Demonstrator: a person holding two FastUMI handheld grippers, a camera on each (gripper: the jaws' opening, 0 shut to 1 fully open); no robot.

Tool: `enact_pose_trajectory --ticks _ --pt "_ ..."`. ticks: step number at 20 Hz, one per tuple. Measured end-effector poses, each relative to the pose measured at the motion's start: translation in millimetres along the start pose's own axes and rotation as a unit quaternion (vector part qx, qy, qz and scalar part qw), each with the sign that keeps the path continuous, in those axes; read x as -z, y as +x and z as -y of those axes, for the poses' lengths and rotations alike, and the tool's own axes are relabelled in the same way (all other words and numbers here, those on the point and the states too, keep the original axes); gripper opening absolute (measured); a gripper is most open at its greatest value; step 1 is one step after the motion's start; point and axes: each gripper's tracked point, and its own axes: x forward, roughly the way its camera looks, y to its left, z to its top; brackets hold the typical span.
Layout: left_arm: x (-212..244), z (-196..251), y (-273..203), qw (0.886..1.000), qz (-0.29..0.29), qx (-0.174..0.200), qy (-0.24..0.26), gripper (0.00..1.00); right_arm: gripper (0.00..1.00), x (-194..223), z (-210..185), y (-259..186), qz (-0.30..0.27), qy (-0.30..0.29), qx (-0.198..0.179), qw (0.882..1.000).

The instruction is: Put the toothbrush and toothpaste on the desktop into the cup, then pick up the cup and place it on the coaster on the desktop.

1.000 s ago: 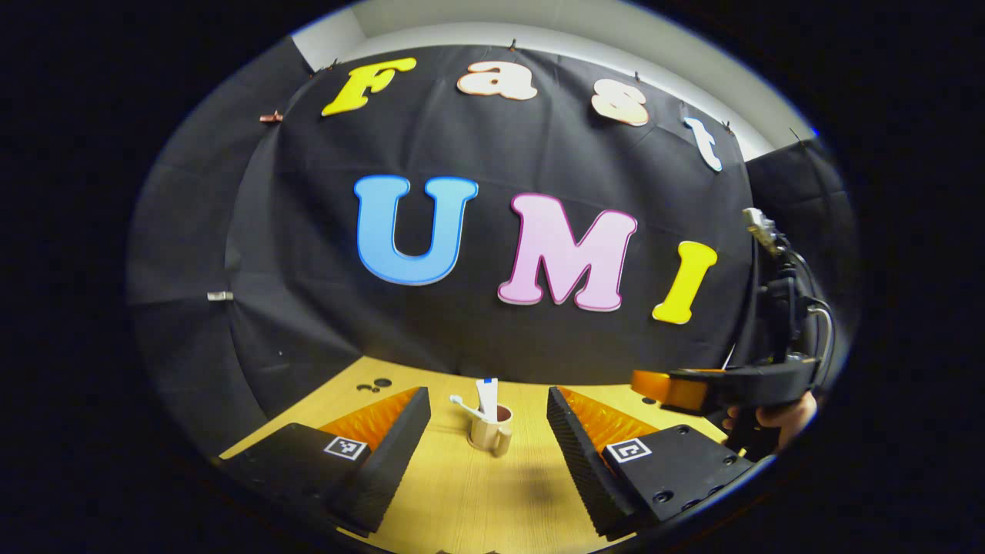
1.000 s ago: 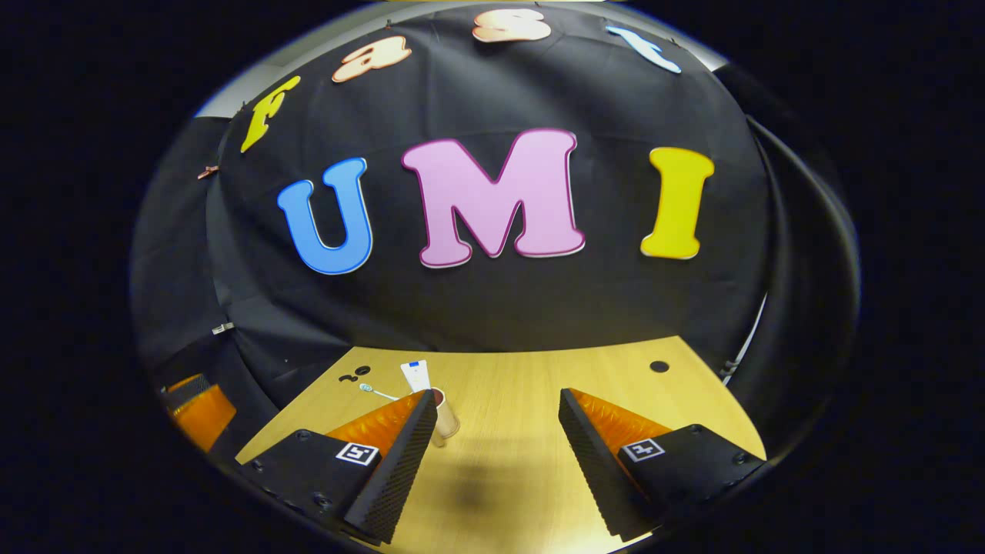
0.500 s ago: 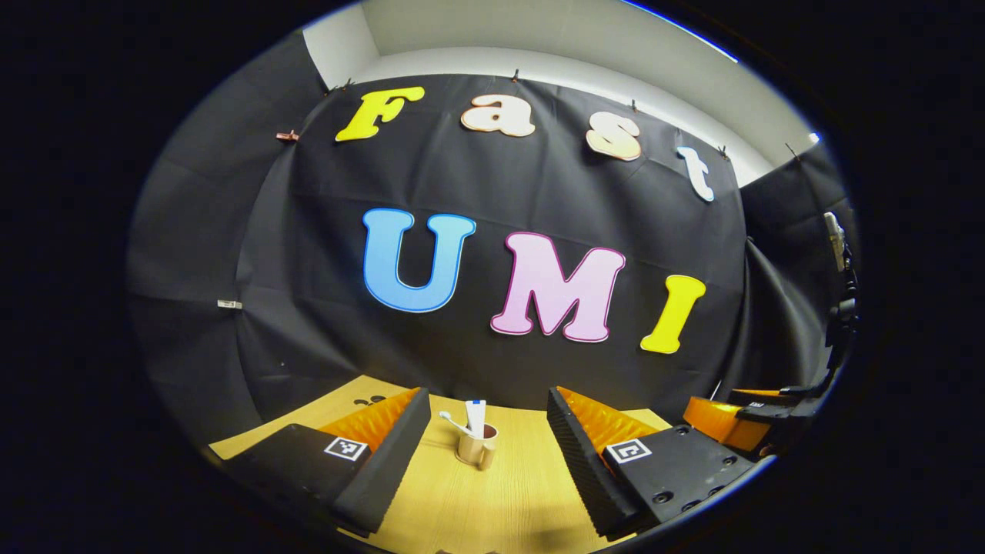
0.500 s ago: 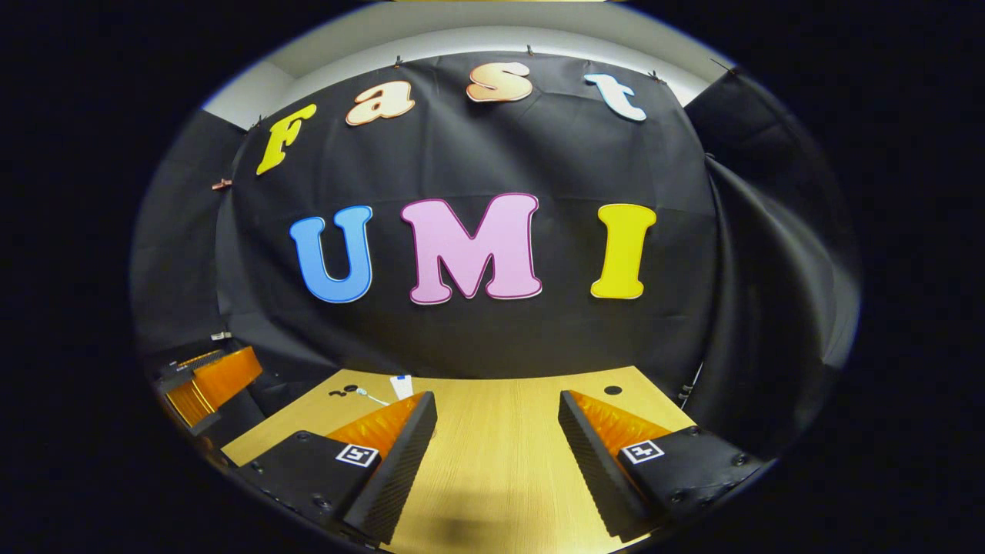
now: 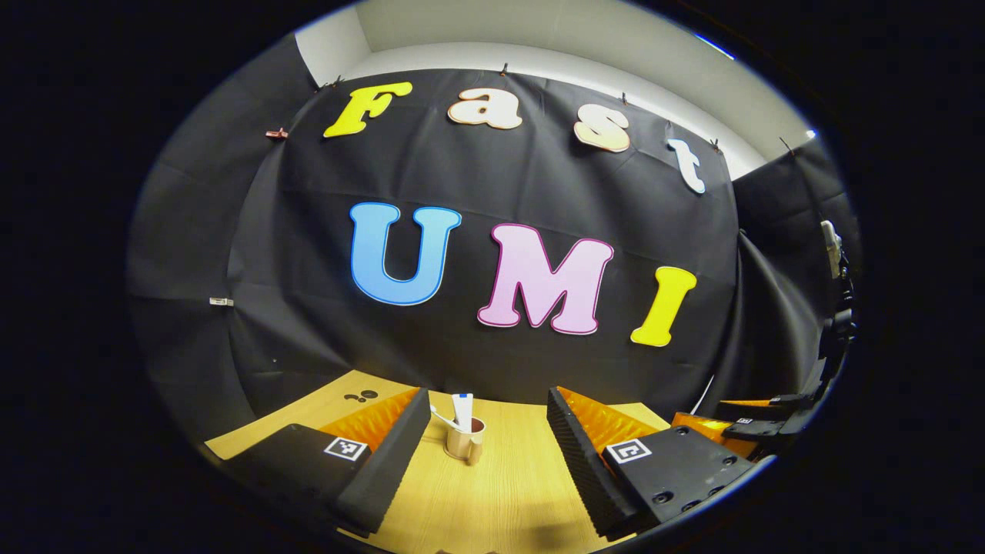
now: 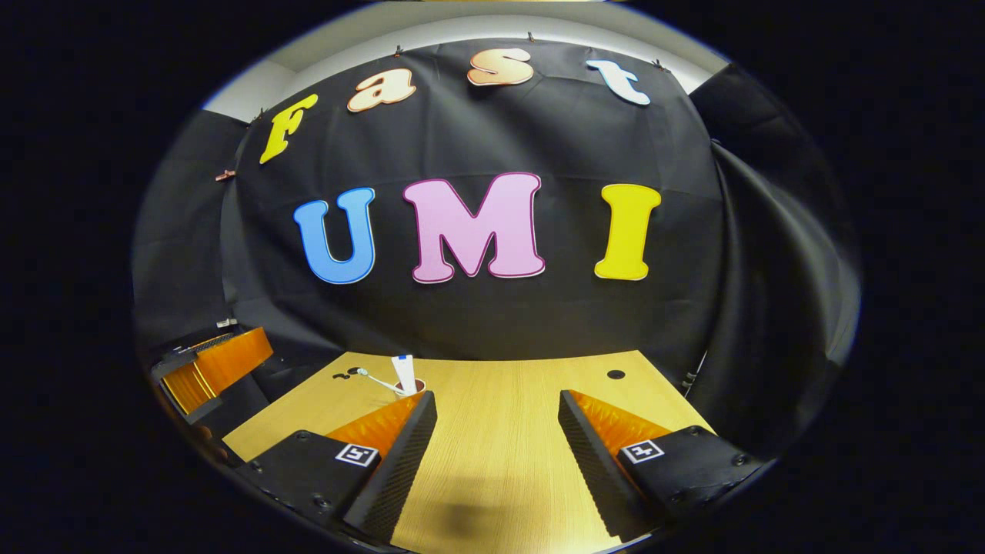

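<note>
Beige and small, the cup (image 5: 464, 442) stands upright on the wooden worktop (image 5: 492, 492), far ahead of me near the black cloth wall, with the white toothpaste (image 5: 462, 411) tube standing in it and the white toothbrush (image 5: 441, 416) leaning out to its left. In the left gripper view the cup sits between my left gripper (image 5: 487, 450) fingers, closer to the left one, but well beyond their tips and touching neither. Those jaws stand wide apart with nothing in them. In the right gripper view the same cup (image 6: 410, 386) peeks out just above the tip of my right gripper (image 6: 497, 454)'s left finger, the toothpaste (image 6: 403, 372) and toothbrush (image 6: 372, 379) rising from it; these jaws are likewise spread wide and hold nothing. A few dark round marks (image 5: 360, 396) lie on the worktop to the left of the cup, and another dark round spot (image 6: 616, 374) lies toward the far right corner. Whether a coaster lies under the cup I cannot tell. Each gripper shows its orange-and-black body at the edge of the other's view.
</note>
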Motion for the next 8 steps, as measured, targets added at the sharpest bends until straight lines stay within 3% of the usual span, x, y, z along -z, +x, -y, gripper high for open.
enact_pose_trajectory --ticks 8 --pt "8.1 8.2 3.9 1.000 -0.015 0.002 0.013 0.97 0.98 1.5 4.2 6.9 -0.002 0.022 -0.009 1.000"
